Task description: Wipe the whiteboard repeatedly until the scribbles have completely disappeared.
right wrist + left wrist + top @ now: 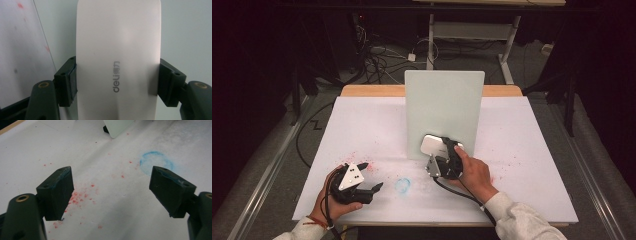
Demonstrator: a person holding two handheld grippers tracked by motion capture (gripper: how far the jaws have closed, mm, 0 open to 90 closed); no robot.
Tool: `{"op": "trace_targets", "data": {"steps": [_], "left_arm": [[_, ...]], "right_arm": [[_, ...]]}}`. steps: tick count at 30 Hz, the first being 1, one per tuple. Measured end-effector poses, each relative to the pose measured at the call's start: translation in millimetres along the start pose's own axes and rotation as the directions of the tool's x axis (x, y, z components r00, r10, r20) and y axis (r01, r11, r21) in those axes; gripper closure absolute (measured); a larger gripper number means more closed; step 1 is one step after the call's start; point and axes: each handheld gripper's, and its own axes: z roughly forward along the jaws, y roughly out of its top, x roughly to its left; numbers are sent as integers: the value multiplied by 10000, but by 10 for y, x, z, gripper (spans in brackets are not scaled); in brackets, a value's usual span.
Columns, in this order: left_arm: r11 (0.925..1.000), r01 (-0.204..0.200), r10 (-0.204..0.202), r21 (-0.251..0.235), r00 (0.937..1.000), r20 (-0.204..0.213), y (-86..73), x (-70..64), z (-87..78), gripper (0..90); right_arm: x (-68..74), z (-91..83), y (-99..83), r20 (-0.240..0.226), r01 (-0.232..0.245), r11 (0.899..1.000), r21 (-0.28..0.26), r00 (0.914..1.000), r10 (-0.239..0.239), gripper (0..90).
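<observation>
While its black jaws clamped the long sides of the smooth white plastic "deli" eraser block (117, 62), the right gripper (443, 152) held it against the upright pale-green board (444, 100).
It looked light, rigid and slick, best held mid-body; the left gripper (371, 176) rested apart on the white table cover (362, 125), jaws spread and empty.

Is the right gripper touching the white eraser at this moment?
Touching. In the right gripper view, the right gripper has both jaws pressed flat against the sides of the white eraser, with no gap on either side.
</observation>
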Motion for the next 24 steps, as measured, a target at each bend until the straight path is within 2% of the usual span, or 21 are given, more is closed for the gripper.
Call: {"op": "trace_targets", "data": {"steps": [9, 13, 19, 24], "left_arm": [[10000, 26, -26, -6, 10000, 54, -8, 4, -2, 188], [10000, 37, -37, -14, 10000, 67, -10, 6, -3, 188], [10000, 43, -43, -53, 10000, 52, -16, 10, -19, 188], [10000, 37, -37, -83, 10000, 44, -22, 7, -36, 188]], "right_arm": [[55, 78, 316, 101, 126, 9997, -204, 9999, -124, 307], [-8, 86, 393, 123, -119, 9996, -262, 9998, 122, 307], [-123, 75, 401, 232, -616, 9978, -251, 9978, 622, 307], [-126, 51, 326, 307, -536, 9985, 99, 9981, 533, 307]]}}
